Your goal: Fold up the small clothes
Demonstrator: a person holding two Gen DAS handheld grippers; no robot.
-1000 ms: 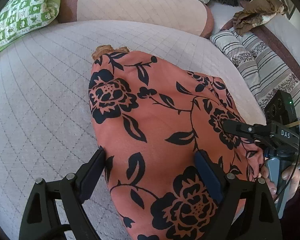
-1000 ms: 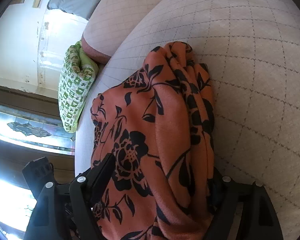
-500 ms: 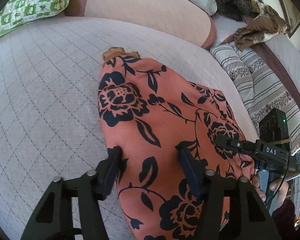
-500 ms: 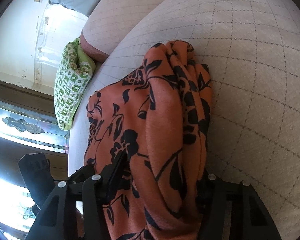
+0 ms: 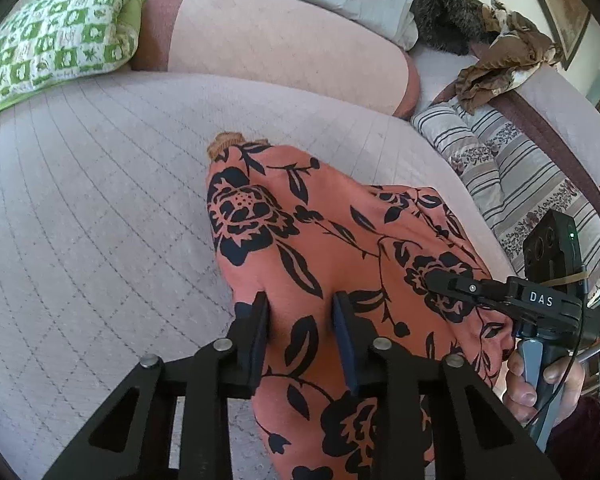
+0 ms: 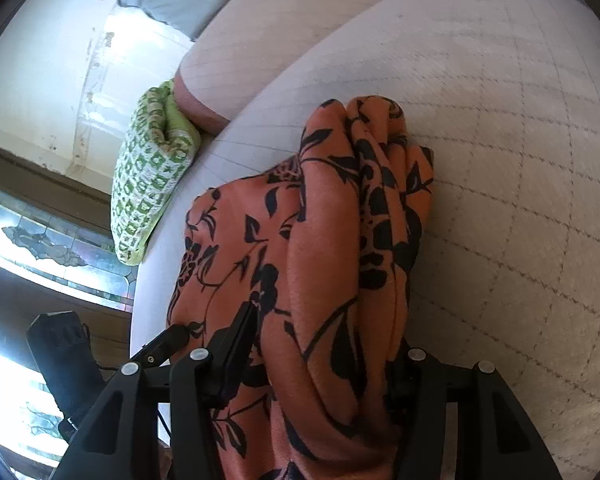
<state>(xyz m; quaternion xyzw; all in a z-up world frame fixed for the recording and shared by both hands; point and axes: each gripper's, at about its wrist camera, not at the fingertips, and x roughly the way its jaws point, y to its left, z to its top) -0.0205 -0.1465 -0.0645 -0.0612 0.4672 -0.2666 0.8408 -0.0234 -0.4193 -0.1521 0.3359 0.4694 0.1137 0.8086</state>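
The garment [image 5: 340, 248], orange-red cloth with a black floral print, lies on a quilted grey bed cover [image 5: 80, 208], bunched into lengthwise folds.

Left tongs [image 5: 302, 334]: the jaws have just been closing. A ridge of cloth near the garment's near left edge stands between the pads, and both pads press against it; the tongs are clamped on the garment.

Right tongs [image 6: 320, 360]: the jaws have just been closing a little. A thick gathered roll of cloth fills the gap, and both fingers bear on it; the tongs are clamped on the garment. In the left wrist view, the right tongs enter from the right edge, with the fingers of a hand [image 5: 540, 380] around the handle.

Edges: the garment's far end, with a tan hem, rests on the cover.

Open room: bare cover extends left of the garment and beyond it. A green patterned pillow [image 5: 56, 36] lies at the far left, a striped cushion [image 5: 520, 184] at the right, both well apart from the garment.
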